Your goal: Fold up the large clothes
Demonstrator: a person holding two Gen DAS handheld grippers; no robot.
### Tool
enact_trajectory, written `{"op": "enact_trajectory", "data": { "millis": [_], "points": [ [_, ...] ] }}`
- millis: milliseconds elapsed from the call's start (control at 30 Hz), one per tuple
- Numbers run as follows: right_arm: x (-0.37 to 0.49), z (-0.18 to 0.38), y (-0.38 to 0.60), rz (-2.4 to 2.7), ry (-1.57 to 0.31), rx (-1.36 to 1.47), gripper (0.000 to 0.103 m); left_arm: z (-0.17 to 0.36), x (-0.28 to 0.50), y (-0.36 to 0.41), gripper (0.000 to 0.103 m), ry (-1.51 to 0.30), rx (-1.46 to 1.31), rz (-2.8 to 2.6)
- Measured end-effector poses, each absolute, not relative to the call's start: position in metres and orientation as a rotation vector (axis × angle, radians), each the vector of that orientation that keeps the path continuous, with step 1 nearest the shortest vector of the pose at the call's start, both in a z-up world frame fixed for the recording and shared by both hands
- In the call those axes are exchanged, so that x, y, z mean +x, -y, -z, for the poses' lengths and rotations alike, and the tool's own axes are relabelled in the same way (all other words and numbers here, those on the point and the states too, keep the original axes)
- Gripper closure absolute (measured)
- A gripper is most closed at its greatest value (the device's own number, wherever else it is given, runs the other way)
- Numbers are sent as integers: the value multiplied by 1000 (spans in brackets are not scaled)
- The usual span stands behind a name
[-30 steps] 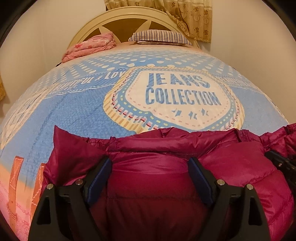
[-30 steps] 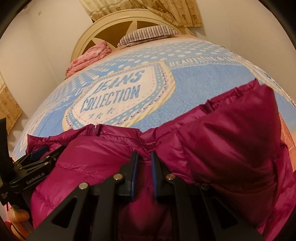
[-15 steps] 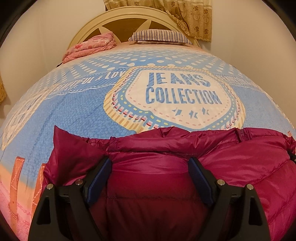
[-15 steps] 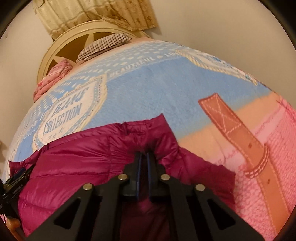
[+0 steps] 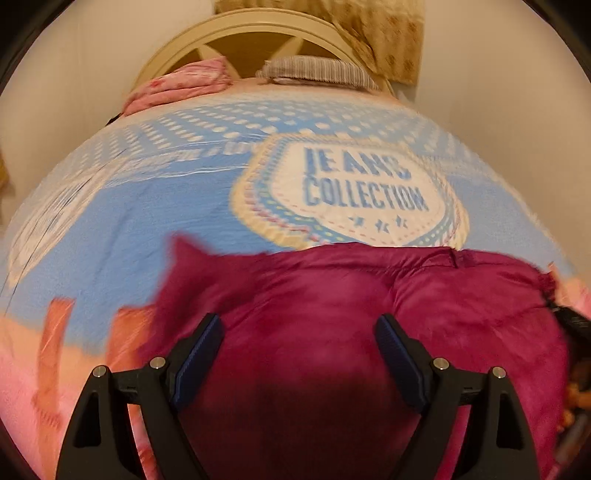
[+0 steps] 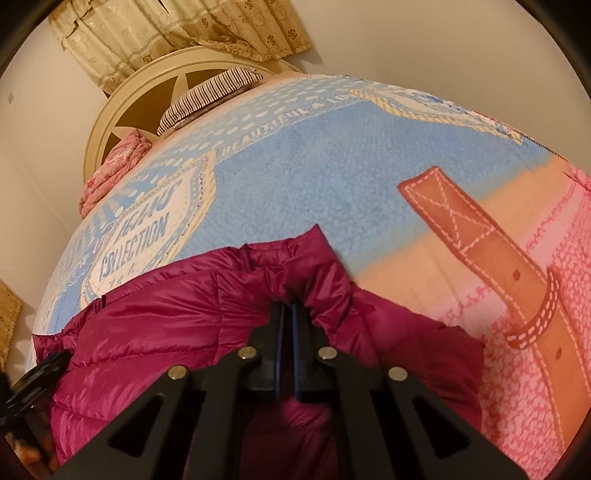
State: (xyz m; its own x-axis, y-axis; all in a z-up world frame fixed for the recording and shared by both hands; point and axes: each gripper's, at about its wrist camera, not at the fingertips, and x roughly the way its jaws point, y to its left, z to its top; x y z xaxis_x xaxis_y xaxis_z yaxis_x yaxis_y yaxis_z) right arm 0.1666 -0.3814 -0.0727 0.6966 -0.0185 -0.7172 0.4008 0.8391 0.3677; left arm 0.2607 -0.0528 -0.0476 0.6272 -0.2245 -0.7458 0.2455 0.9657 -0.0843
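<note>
The magenta puffer jacket [image 6: 155,339] lies spread on the bed's near end, on top of the printed blanket [image 6: 303,177]. Its far edge reaches the lower rim of the "JEANS COLLECTION" badge [image 5: 365,188] printed on that blanket. In the right wrist view a pointed flap of the jacket sticks up past the badge's right side, over the plain blue field, with the printed brown strap [image 6: 491,258] well apart from it on the right.

The right tool [image 6: 287,314] is clenched on a bunched fold of the jacket: its jaws have just been closing, and they now stand almost together with puckered magenta fabric gathered at their tips. The left tool [image 5: 299,343] is released, its jaws standing wide apart above the jacket's broad quilted middle; the blue pads [image 5: 199,354] flank the cloth without pinching it. The left view is smeared with motion blur, most along the jacket's left edge.

Beyond the badge, at the head of the bed, a striped pillow [image 6: 210,96] and a folded pink quilt [image 6: 114,166] rest against the cream headboard [image 6: 110,122]. A patterned curtain [image 6: 177,33] hangs above the headboard.
</note>
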Motion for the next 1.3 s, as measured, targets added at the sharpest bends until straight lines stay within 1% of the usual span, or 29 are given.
{"op": "enact_trajectory", "data": {
  "millis": [133,233,267,333,400,500,600,667,700,767,900,967,1033,1067,1100,1200,1300],
  "points": [
    [167,71,381,250,-778,528,100,33,229,6,17,-856,-90,239],
    [171,67,379,274,-807,503,100,39,220,-16,17,-902,-156,230],
    [172,63,375,289,-825,477,98,43,217,-20,17,-919,-184,235],
    [167,40,357,275,-807,402,86,48,211,-19,17,-920,-207,252],
    [151,11,324,176,-712,361,86,55,206,-11,17,-918,-200,269],
    [142,-5,269,44,-711,291,86,69,207,3,17,-967,-198,278],
    [145,4,228,-51,-739,282,86,77,199,9,17,-958,-190,256],
    [156,26,208,-52,-791,260,87,78,193,6,17,-935,-209,260],
    [160,36,206,-40,-811,260,88,79,191,5,17,-930,-218,263],
    [166,55,207,-12,-828,273,97,81,188,2,18,-914,-251,266],
    [170,68,211,-12,-826,294,99,82,188,3,18,-886,-282,310],
    [170,70,212,-13,-827,293,99,83,189,0,18,-875,-345,360],
    [172,71,213,-17,-828,299,99,83,189,-7,39,-861,-458,423],
    [172,72,215,-24,-828,312,99,83,189,-9,58,-866,-499,449],
    [171,73,216,-29,-828,323,99,82,191,-9,70,-869,-513,459],
    [170,74,221,-42,-829,357,100,72,184,-6,79,-838,-550,512],
    [172,73,221,-44,-837,375,99,47,175,0,82,-777,-576,575]
  ]
}}
